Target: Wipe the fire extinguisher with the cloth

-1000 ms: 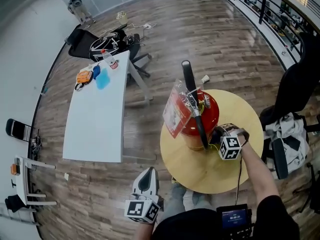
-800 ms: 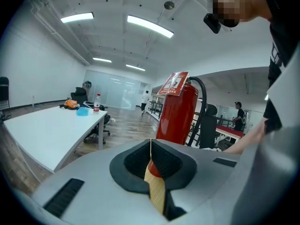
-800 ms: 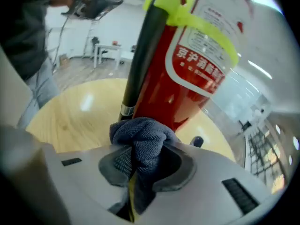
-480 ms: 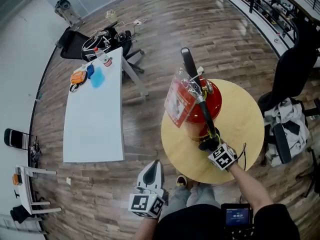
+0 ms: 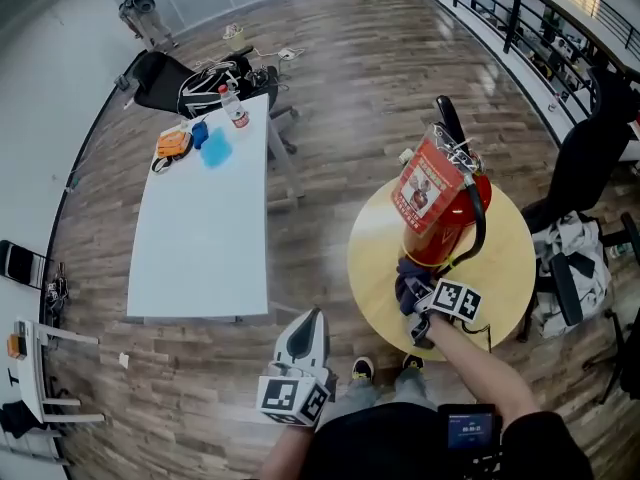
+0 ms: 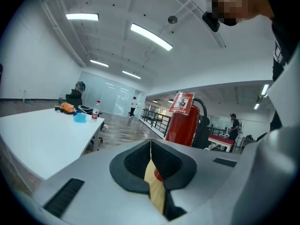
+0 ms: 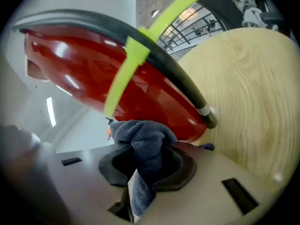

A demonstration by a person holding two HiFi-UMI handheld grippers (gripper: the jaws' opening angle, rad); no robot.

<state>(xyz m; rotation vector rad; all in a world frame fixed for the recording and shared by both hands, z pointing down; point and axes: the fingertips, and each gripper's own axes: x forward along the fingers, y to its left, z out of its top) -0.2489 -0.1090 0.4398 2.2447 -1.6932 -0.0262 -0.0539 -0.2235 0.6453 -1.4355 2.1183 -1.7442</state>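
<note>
Wooden floor (image 5: 330,78) fills the room, with a long white table (image 5: 200,238) on the left and a round wooden table (image 5: 375,253) on the right, near the person. At the far end of the white table lie an orange object (image 5: 170,146), a blue object (image 5: 214,152) and a bottle (image 5: 236,111). A black railing (image 5: 500,18) runs along the far right side.

The red fire extinguisher (image 5: 455,240) stands on the round table, leaning a little. A printed tag (image 5: 424,188) hangs on its left side. A black hose (image 7: 161,67) goes along its body, and a yellow-green tie (image 7: 125,65) holds the hose to it.

The right gripper (image 5: 428,304) is at the near, low side of the extinguisher. Its jaws pinch a grey-blue cloth (image 7: 143,144), and the bunched top of the cloth touches the red body close to the base.

The left gripper (image 5: 303,328) is well apart from the round table, low and close to the person. Its jaws are pressed together with nothing between them.
</note>
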